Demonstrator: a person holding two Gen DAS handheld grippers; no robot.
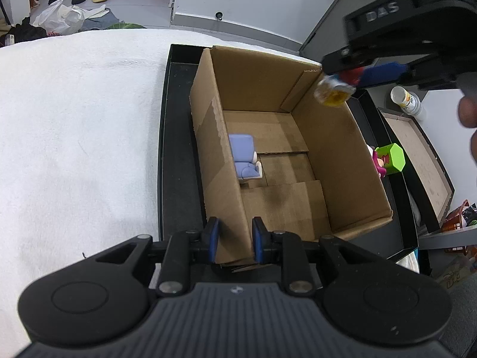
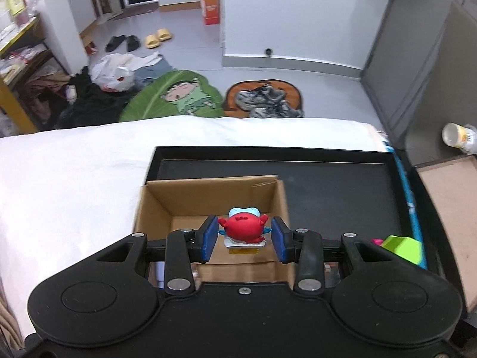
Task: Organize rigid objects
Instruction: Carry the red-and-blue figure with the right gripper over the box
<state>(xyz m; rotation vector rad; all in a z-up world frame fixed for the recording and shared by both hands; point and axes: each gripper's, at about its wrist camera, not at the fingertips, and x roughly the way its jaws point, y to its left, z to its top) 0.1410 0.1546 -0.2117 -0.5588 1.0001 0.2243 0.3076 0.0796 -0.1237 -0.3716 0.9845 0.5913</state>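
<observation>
Right claw (image 2: 243,238) clamps a small red round-bodied toy figure (image 2: 243,228), blue pads pressed on both its sides. Figure details: glossy red plastic, stubby red arms sticking out, pale blue cap-like piece on top, white band and amber-yellow translucent base underneath. From the left wrist view the same figure (image 1: 335,91) is blurred, amber base showing, hanging over the far right corner of the open brown cardboard box (image 1: 342,155).

Left claw (image 1: 235,240) is narrow, blue pads gripping the near left wall of the box at its corner, one pad outside, one inside.

Box sits in a shallow black tray (image 1: 179,149), flaps of the bottom visible, mostly bare inside. One thing in it: a lavender-blue and white blocky plastic figure (image 1: 246,158), lying against the left wall.

Outside the box to the right, in the tray: a lime-green hexagonal plastic block with a pink figure attached (image 1: 389,159); in the right wrist view only its green edge (image 2: 402,246) shows.

Tray rests on a white towel-covered surface (image 1: 74,119). White plastic bottle (image 1: 407,100) lies further right, beside a brown-lined flat tray (image 1: 417,155). Part of a person's hand (image 1: 468,113) at the right edge.
</observation>
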